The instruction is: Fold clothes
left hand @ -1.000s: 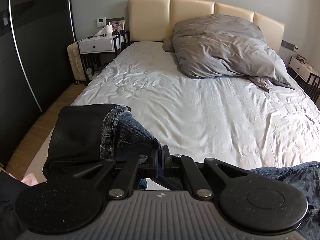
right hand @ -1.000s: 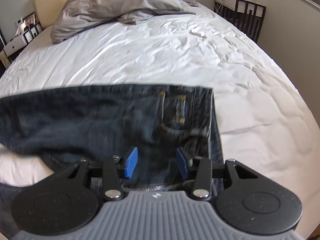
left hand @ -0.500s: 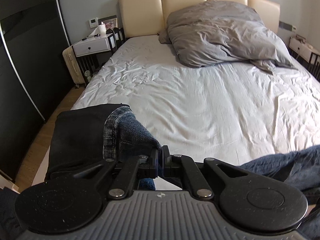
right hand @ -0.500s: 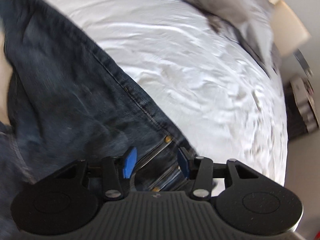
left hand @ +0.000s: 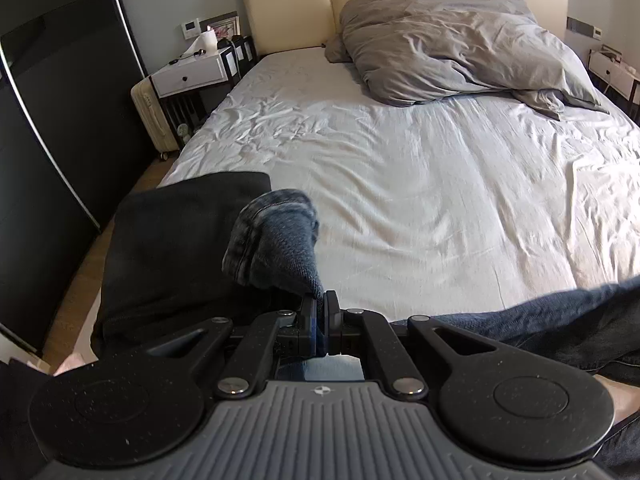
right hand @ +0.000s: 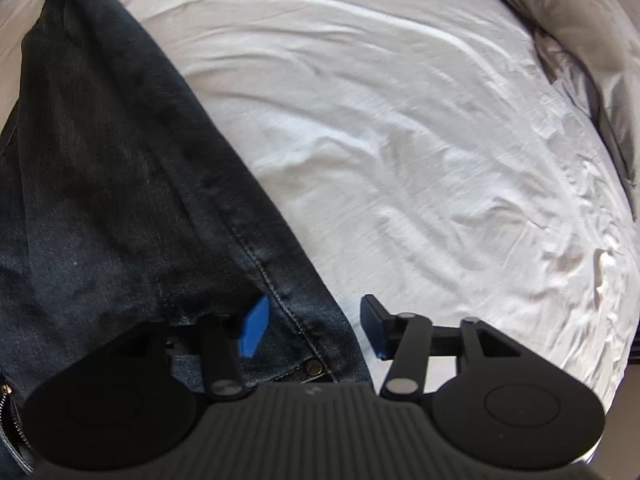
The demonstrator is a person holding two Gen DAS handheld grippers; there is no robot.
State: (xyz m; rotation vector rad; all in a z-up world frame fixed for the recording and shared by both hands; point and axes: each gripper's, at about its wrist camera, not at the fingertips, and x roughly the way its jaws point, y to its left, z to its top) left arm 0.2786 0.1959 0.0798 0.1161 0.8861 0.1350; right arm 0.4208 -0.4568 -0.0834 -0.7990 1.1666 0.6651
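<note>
Left gripper [left hand: 319, 314] is clamped on a bunched hem of the jeans [right hand: 120, 184] lying along the bed [left hand: 420, 200] edge, while right gripper [right hand: 314, 330], jaws just widening around the seamed edge, should bite squarely before lifting.

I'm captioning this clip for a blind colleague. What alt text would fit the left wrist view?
The left gripper is shut on a bunched hem of dark blue jeans, held above a white bed sheet. A folded black garment lies at the bed's near left corner, and a rumpled grey duvet is piled against the cream headboard.
</note>
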